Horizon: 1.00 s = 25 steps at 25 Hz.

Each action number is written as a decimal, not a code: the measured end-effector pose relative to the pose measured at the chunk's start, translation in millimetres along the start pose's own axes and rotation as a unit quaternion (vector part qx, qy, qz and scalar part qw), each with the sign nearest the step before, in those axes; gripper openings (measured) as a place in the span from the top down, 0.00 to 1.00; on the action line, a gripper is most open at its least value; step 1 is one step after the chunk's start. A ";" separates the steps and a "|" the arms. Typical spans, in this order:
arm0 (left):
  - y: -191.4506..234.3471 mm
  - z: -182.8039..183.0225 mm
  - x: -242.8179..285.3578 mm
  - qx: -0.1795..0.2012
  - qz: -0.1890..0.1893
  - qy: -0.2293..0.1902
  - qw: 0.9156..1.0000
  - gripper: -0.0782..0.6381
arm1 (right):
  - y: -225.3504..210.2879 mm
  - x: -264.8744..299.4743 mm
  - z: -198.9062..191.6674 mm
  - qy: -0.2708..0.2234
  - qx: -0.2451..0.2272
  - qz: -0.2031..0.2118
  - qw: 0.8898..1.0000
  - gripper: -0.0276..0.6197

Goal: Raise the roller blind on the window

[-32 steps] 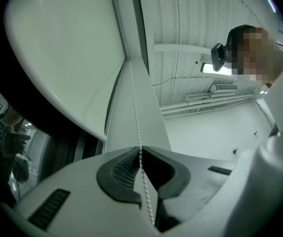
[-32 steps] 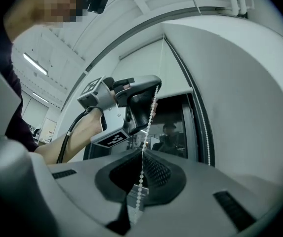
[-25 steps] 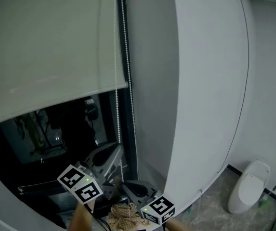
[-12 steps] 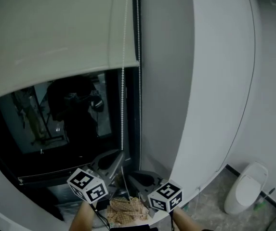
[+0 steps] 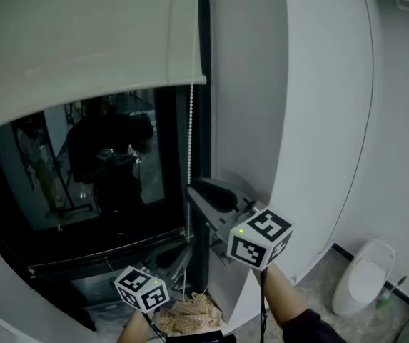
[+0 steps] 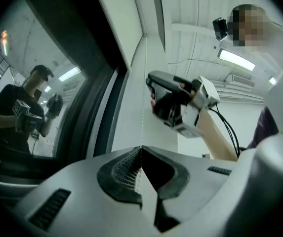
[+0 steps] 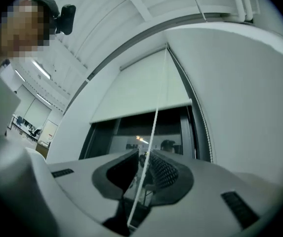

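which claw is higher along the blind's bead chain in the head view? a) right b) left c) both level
a: the right claw is at the bead chain near mid-frame, well above the left claw, which is low by the window's bottom edge.

roller blind [image 5: 76, 41] cut off above, bead chain [image 5: 190, 156] lower end hidden

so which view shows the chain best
Head view: the chain hangs beaded against the dark window, from the blind down past the right gripper. Right gripper view shows it as a thin line running up between its parted jaws. Left gripper view shows only a faint stretch above its shut jaws.
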State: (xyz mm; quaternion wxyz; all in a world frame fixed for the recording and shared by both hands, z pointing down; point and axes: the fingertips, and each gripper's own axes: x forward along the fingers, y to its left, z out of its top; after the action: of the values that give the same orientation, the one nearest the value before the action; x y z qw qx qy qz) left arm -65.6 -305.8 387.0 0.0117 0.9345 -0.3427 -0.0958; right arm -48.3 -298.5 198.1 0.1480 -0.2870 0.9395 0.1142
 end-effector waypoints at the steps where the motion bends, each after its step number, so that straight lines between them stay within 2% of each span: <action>1: -0.5 -8.5 -1.0 -0.007 -0.001 0.004 1.000 0.87 | -3.9 4.8 14.7 -0.017 -0.003 -0.004 1.000 0.88; 5: -9.3 -42.3 -5.8 -0.035 -0.007 0.017 0.999 0.87 | -20.2 15.9 48.1 -0.053 -0.012 -0.027 0.998 0.87; 10: -12.7 -71.6 -18.1 -0.059 -0.004 0.028 0.998 0.87 | -16.8 16.8 50.6 -0.052 -0.014 -0.029 0.998 0.90; 15: 2.4 -97.7 -24.5 -0.060 0.014 0.061 0.996 0.87 | -13.0 18.1 21.5 -0.025 -0.030 -0.034 0.999 0.93; 20: 23.1 -138.0 -35.0 -0.082 0.044 0.109 0.990 0.87 | -10.7 10.5 -23.9 0.002 -0.039 -0.044 0.998 0.94; 22: 30.0 -139.1 -41.0 -0.104 0.045 0.102 0.988 0.87 | -9.3 6.9 -38.4 0.011 -0.038 -0.046 0.998 0.94; 25: 38.3 -101.9 -45.1 -0.116 0.040 0.051 0.991 0.87 | -7.4 1.4 -60.6 0.027 -0.037 -0.044 0.998 0.94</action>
State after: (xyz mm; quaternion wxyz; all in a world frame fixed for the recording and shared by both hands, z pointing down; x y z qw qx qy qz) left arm -104.7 -310.5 498.0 0.1413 0.9161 -0.3652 -0.0861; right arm -58.0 -323.3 253.0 0.1163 -0.3363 0.9249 0.1342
